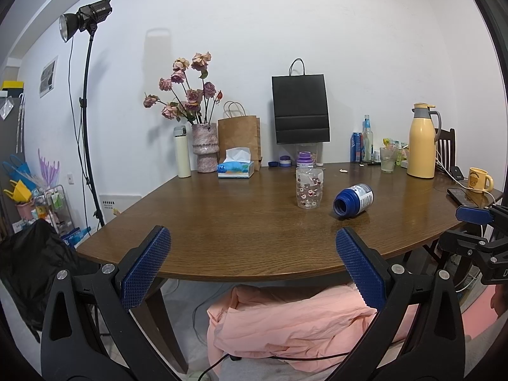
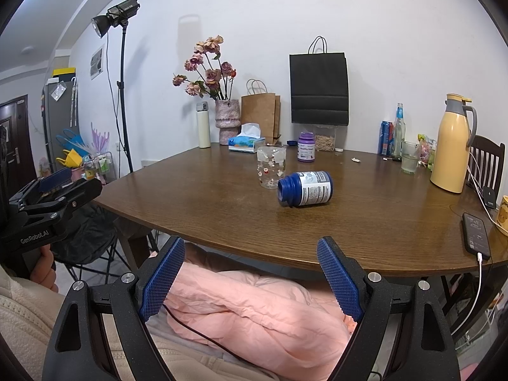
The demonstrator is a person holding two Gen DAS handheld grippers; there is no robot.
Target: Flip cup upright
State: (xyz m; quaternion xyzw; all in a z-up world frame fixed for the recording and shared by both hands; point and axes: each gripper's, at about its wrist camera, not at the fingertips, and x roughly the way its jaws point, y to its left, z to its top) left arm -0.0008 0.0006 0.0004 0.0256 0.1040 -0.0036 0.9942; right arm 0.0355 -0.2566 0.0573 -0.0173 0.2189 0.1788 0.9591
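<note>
Brown wood surface [image 1: 222,222] fills my view, its far edge crowded with a vase of dried roses [image 1: 206,146], a tissue box [image 1: 235,169], paper bags and a yellow thermos [image 1: 421,141]. At 12 o'clock from my left gripper [image 1: 254,266] the clear patterned cup [image 1: 309,189] stands on the wood, its wider rim uppermost. Just beside it, at its 4 o'clock, a blue bottle [image 1: 353,199] lies on its side, open mouth toward me. My right gripper [image 2: 250,279] hangs short of the near edge, over pink fabric [image 2: 254,311]. Both sets of jaws are spread wide, holding nothing.
</note>
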